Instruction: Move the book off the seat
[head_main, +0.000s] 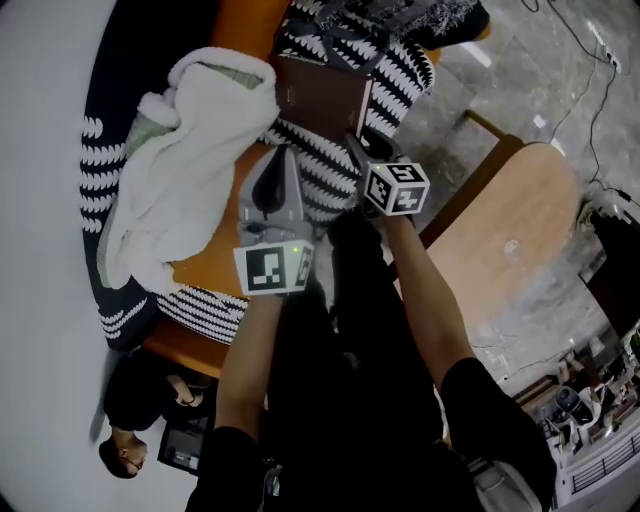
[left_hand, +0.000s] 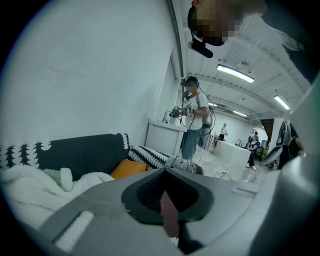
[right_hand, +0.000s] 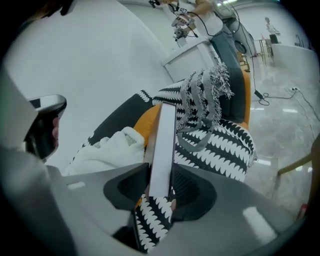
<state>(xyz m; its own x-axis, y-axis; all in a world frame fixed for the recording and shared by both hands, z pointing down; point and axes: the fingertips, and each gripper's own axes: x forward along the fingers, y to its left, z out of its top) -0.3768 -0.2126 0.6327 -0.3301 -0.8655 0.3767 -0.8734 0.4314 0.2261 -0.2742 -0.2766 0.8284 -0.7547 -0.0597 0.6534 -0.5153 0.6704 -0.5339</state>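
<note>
A brown book (head_main: 322, 95) lies on the black-and-white throw (head_main: 310, 190) that covers the orange seat (head_main: 215, 265). My right gripper (head_main: 358, 148) reaches to the book's near edge. In the right gripper view the book (right_hand: 163, 142) stands edge-on, white pages showing, between the two pads, which press on its covers; the right gripper (right_hand: 161, 184) is shut on it. My left gripper (head_main: 281, 168) hovers over the seat beside the white blanket, its fingers together and holding nothing. In its own view the left gripper (left_hand: 168, 202) points over the sofa into the room.
A fluffy white blanket (head_main: 180, 150) is heaped on the seat's left. A grey fringed throw (right_hand: 205, 97) hangs over the backrest. A wooden table (head_main: 510, 240) stands at the right, dark bags (head_main: 140, 400) on the floor at the lower left. A person (left_hand: 192, 127) stands by a white counter (left_hand: 162, 137).
</note>
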